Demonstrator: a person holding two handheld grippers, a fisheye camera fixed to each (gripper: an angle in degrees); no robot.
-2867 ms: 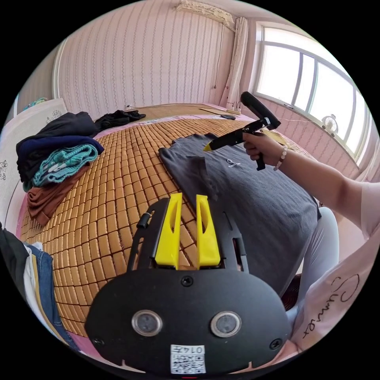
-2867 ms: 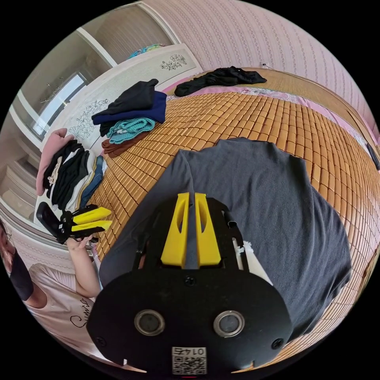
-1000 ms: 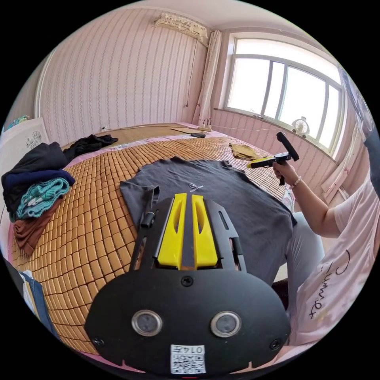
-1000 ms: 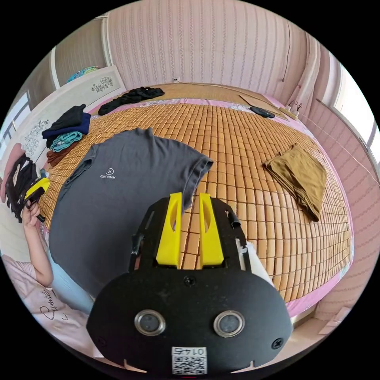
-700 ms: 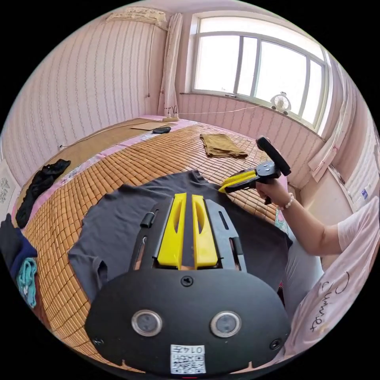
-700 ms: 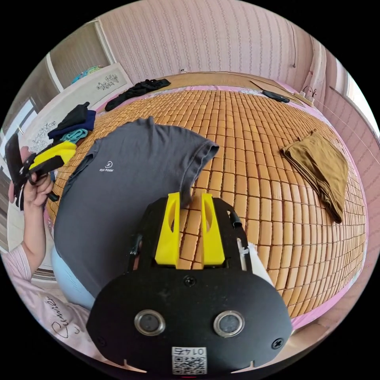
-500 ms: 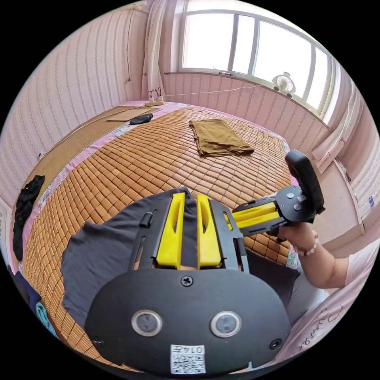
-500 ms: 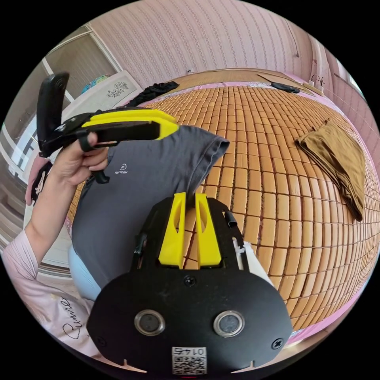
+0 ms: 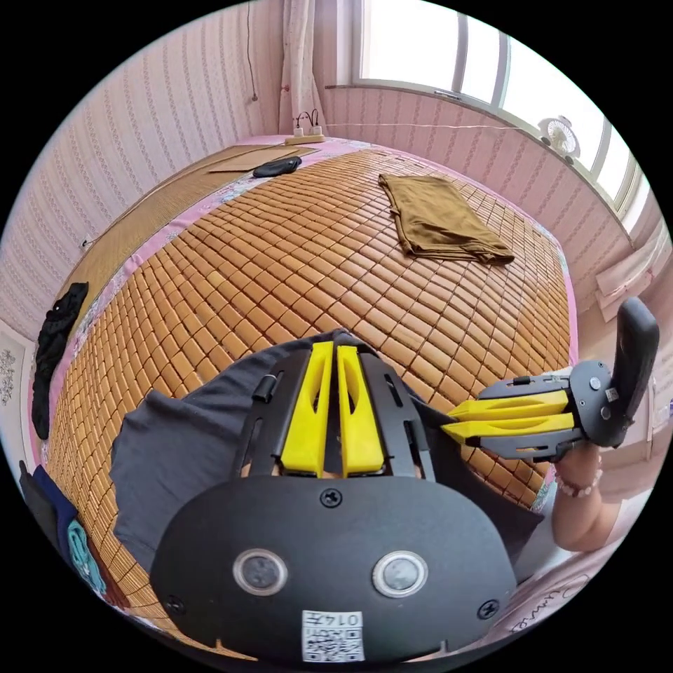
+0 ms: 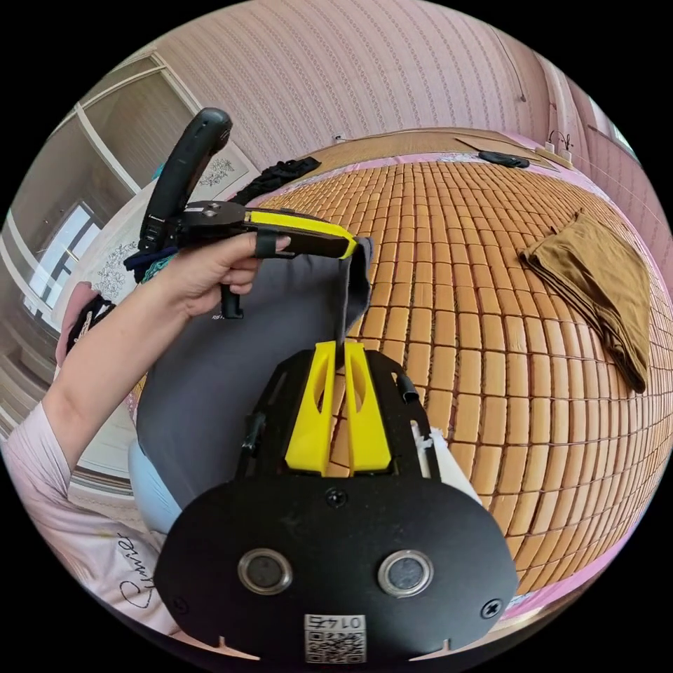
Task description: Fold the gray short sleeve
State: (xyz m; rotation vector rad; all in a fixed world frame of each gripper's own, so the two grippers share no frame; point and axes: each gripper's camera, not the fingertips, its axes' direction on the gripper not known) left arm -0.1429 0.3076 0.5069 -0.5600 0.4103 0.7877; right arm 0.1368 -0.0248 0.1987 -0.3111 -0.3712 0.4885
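Since earlier frame, left gripper crossed to sleeve edge of gray shirt, jaws pinching it. Right gripper clamped on same sleeve edge lower down. Shirt on bamboo mat, lower part hanging over bed edge. Risk: thin pinch slips, sleeve drops, fold skews.

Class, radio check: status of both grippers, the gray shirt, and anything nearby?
Left gripper shut on gray T-shirt sleeve edge. Right gripper shut on same edge, lower. Folded brown garment lies apart on bamboo mat, not in the way.
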